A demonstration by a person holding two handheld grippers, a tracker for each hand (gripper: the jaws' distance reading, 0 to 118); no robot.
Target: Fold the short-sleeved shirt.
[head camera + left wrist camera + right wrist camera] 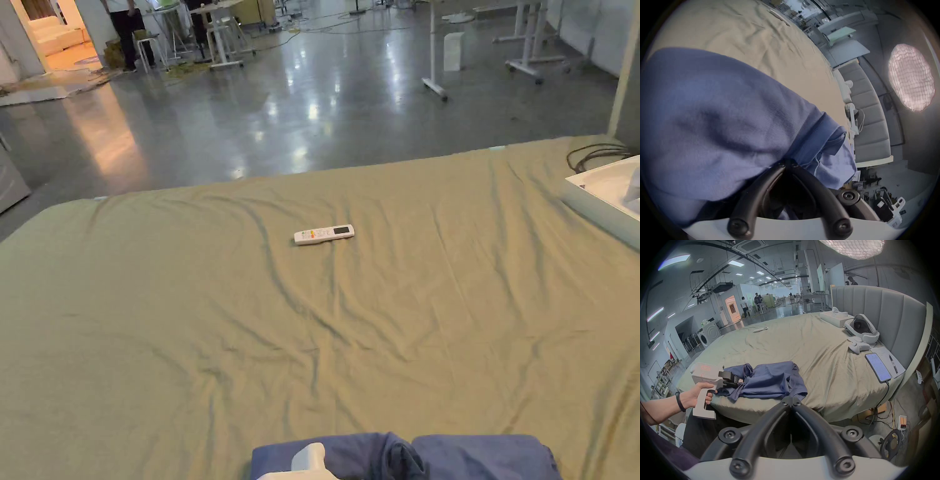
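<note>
My left gripper [739,381] pinches the crumpled blue cotton shirt [769,379] for spreading; right gripper [791,401] jaws pressed together beside its hem.

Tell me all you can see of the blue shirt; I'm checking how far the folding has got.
The blue shirt is soft knit cloth, bunched and rumpled, not yet folded flat. It lies at the near edge of the bed, on the green sheet. The left claw grips one end; the right claw is shut at its other edge.

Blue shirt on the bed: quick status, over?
Left gripper shut on blue shirt. Right gripper shut at its near hem; grip unclear. Shirt bunched at bed edge, unfolded. Remote lies far off.
</note>
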